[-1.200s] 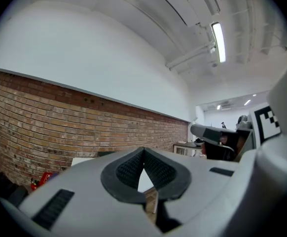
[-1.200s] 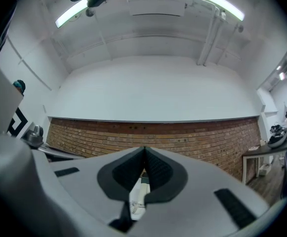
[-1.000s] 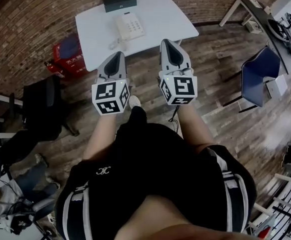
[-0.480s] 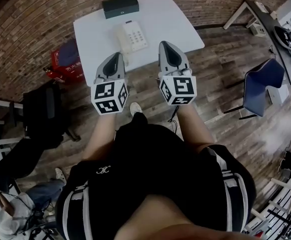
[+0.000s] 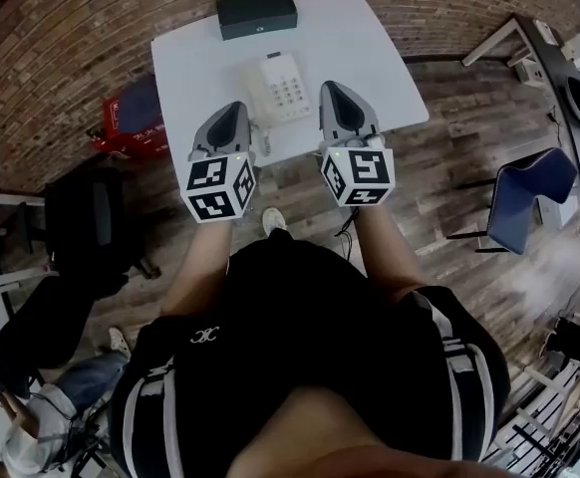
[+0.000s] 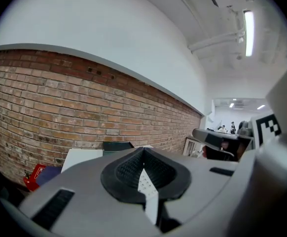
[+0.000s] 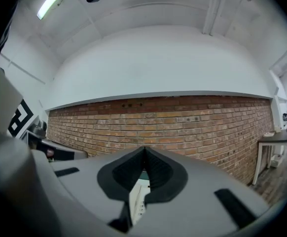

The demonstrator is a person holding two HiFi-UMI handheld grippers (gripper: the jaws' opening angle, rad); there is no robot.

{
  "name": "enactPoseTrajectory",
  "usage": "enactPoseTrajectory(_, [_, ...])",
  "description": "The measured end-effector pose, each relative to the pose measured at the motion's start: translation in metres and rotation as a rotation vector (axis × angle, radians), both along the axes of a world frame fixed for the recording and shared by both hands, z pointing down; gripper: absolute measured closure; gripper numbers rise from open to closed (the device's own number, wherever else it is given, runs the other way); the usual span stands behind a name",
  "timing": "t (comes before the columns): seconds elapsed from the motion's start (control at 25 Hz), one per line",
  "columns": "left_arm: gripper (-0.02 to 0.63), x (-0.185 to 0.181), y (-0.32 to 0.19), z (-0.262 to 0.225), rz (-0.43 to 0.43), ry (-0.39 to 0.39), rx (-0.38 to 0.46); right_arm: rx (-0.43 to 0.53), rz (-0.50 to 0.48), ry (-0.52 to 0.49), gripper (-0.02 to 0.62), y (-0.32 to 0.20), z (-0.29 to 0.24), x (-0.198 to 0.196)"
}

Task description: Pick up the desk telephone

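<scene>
A white desk telephone (image 5: 282,87) with a grey keypad lies on the white table (image 5: 345,38), its handset on its left side. Both grippers are held side by side at the table's near edge, apart from the phone. My left gripper (image 5: 232,110) is shut and empty, just left of the phone. On the phone's right, my right gripper (image 5: 331,90) is also shut with nothing in it. In the left gripper view the left gripper (image 6: 143,151) shows a strip of the telephone (image 6: 146,184) below its closed jaws. The right gripper (image 7: 144,149) likewise shows a strip of the telephone (image 7: 136,201).
A black box (image 5: 257,13) sits at the table's far edge against the brick wall (image 5: 81,28). A red box (image 5: 136,118) is on the floor left of the table. A black chair (image 5: 81,217) stands left, a blue chair (image 5: 529,192) right, a person (image 5: 31,436) lower left.
Both grippers have moved forward together towards the table. The table and telephone now sit nearer in the head view, and the gripper tips reach over the table's near edge. Jaws stayed shut.
</scene>
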State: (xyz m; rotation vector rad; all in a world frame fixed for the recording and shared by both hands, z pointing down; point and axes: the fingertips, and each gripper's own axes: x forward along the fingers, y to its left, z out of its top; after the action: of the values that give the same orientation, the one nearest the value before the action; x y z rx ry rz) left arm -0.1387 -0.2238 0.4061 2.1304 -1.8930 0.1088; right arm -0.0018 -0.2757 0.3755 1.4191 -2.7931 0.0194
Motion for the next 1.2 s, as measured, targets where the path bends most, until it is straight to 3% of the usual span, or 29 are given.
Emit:
enactPoseTrajectory(0.28, [0.604,-0.025,-0.056,0.022,0.008,0.023,-0.049,-0.051,0.004,0.029,0.597,-0.053,0.023,-0.019])
enactPoseTrajectory(0.64, [0.604,-0.022,-0.085,0.047,0.023,0.024,-0.112,-0.118,-0.002,0.062,0.597,-0.084,0.051,-0.02])
enactPoseTrajectory(0.8, [0.604,-0.028,-0.096,0.058,-0.012,0.024,-0.143,-0.145,-0.044,0.076,0.597,-0.103,0.064,-0.026])
enactPoseTrajectory(1.2, [0.603,-0.042,-0.126,0.104,-0.078,0.06,-0.267,-0.345,-0.172,0.123,0.597,-0.156,0.137,-0.033])
